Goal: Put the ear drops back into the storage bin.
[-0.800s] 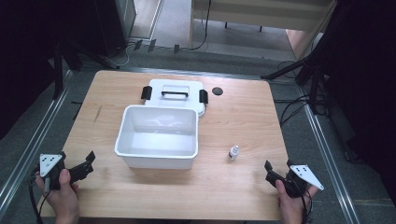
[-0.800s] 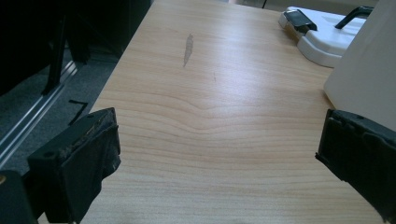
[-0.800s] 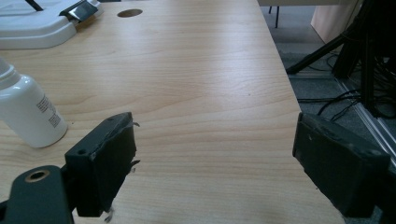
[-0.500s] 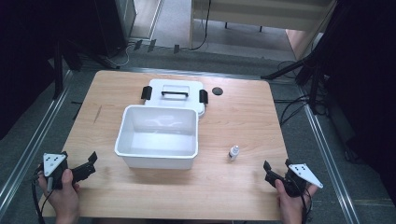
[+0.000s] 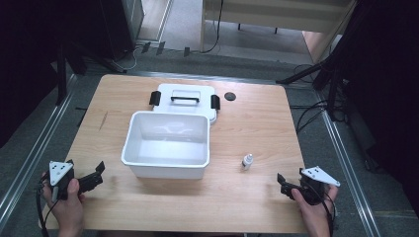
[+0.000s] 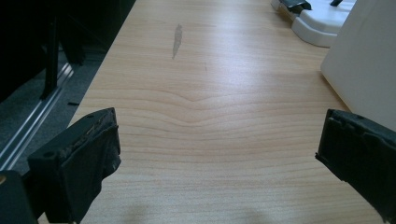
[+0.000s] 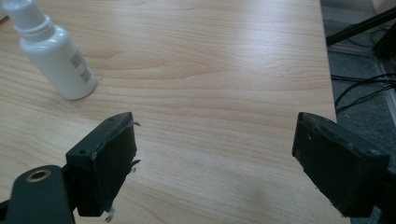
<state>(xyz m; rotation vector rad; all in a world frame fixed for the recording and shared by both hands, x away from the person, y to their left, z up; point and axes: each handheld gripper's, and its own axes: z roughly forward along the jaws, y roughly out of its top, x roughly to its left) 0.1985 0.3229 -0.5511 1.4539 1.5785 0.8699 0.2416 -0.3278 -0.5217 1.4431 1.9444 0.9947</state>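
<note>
An open white plastic box [image 5: 165, 143] stands mid-table, and its lid [image 5: 185, 101] with black clips and a handle lies flat just behind it. To the box's right stands a small white bottle [image 5: 247, 161], upright. My left gripper [image 5: 96, 175] is near the front left corner, open, pointing at the box. Between its jaws [image 6: 219, 126] is only bare wood, with the box wall [image 6: 364, 60] ahead on the right. My right gripper [image 5: 282, 185] is near the front right corner, open [image 7: 215, 126] and holding nothing. The bottle [image 7: 56, 60] is ahead to its left.
A small black round disc [image 5: 230, 96] lies behind the lid's right end. The wooden table [image 5: 247, 123] has a dark scratch [image 6: 176, 39] on its left side. Cables and stand legs [image 5: 316, 74] sit on the floor around it.
Both hands have barely shifted. The left hand has sunk slightly toward the near edge, and both grippers remain open.
</note>
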